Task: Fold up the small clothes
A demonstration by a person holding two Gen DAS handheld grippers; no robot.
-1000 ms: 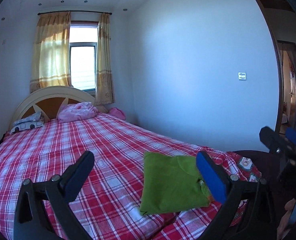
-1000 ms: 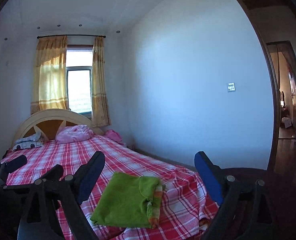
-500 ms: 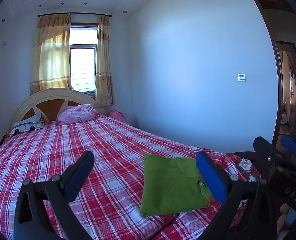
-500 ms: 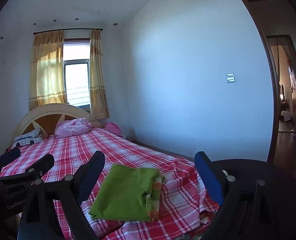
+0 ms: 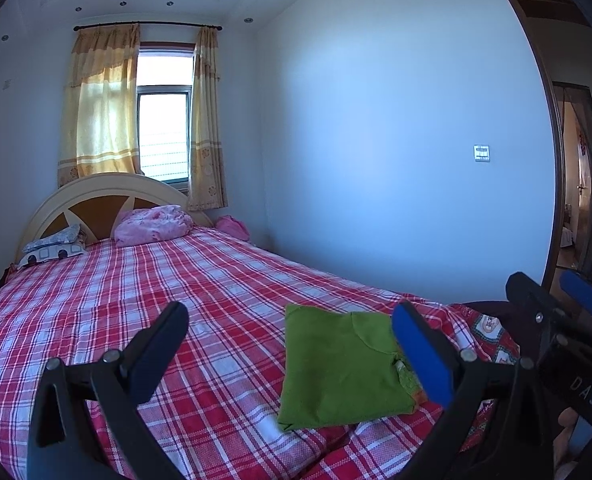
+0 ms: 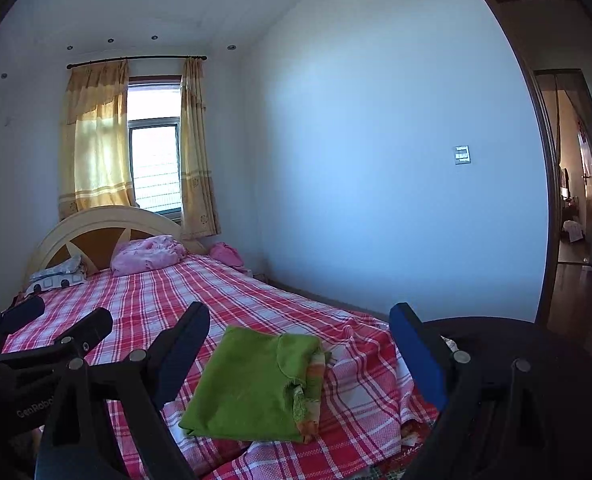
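A green garment (image 5: pixel 339 364) lies folded into a flat rectangle near the foot corner of the bed; it also shows in the right wrist view (image 6: pixel 252 384), with an orange patterned edge on its right side. My left gripper (image 5: pixel 292 344) is open and empty, held above the bed short of the garment. My right gripper (image 6: pixel 299 344) is open and empty, raised over the same corner. Each gripper shows in the other's view: the right one at the far right (image 5: pixel 555 300), the left one at the far left (image 6: pixel 56 324).
The bed has a red and white plaid sheet (image 5: pixel 136 304). A pink bundle (image 5: pixel 152 224) and a patterned pillow (image 5: pixel 54 246) lie against the headboard (image 5: pixel 96 196). A white wall runs along the right. An open doorway (image 6: pixel 571 204) is at far right.
Both grippers have drifted slightly; the right gripper has sunk lower in the left wrist view. The green garment lies as before. Both grippers stay open.
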